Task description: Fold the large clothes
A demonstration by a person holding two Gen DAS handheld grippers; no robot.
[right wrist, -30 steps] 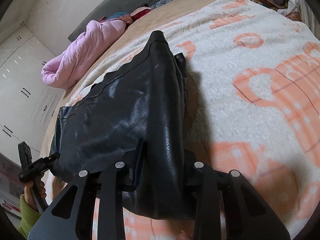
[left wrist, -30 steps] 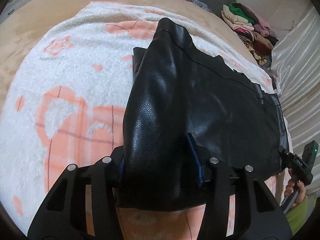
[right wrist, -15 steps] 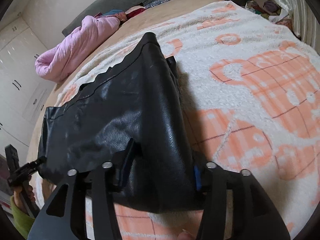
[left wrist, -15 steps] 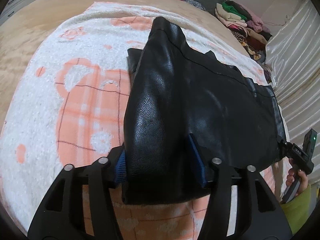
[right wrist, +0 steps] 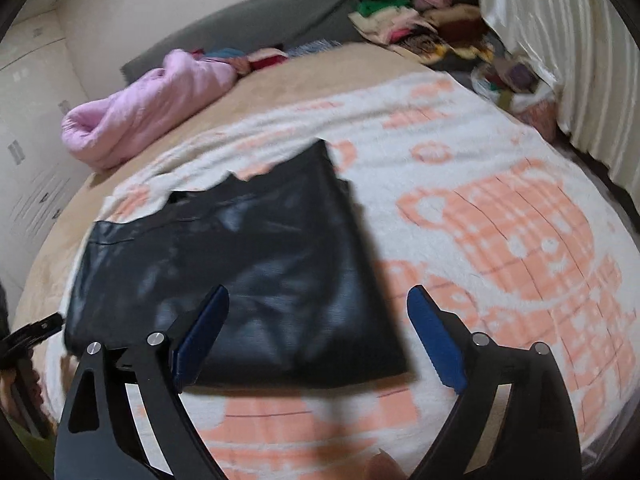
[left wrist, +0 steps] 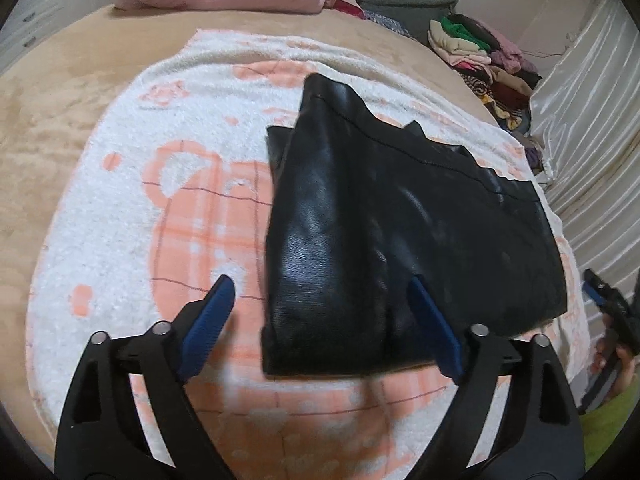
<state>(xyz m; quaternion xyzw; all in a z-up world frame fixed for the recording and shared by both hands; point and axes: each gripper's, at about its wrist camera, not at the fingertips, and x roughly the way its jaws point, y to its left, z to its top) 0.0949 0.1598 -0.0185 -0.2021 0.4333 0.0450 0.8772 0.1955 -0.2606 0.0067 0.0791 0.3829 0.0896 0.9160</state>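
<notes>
A black leather garment [left wrist: 400, 240] lies folded over on a white and orange blanket [left wrist: 140, 240]; it also shows in the right wrist view [right wrist: 248, 272]. My left gripper [left wrist: 320, 292] is open, its blue pads either side of the garment's near left corner, holding nothing. My right gripper [right wrist: 318, 304] is open above the garment's near right corner, holding nothing. The right gripper also shows at the right edge of the left wrist view [left wrist: 612, 312].
The blanket [right wrist: 500, 240] covers a tan bed [left wrist: 60, 80]. A pink quilt [right wrist: 148, 108] and a grey pillow [right wrist: 260, 28] lie at the head. A pile of clothes [left wrist: 488, 60] sits at the far right by a white curtain [left wrist: 592, 128].
Both grippers have opened and let go of the garment's edge. The garment has dropped flat onto the blanket and both grippers have drawn back from it.
</notes>
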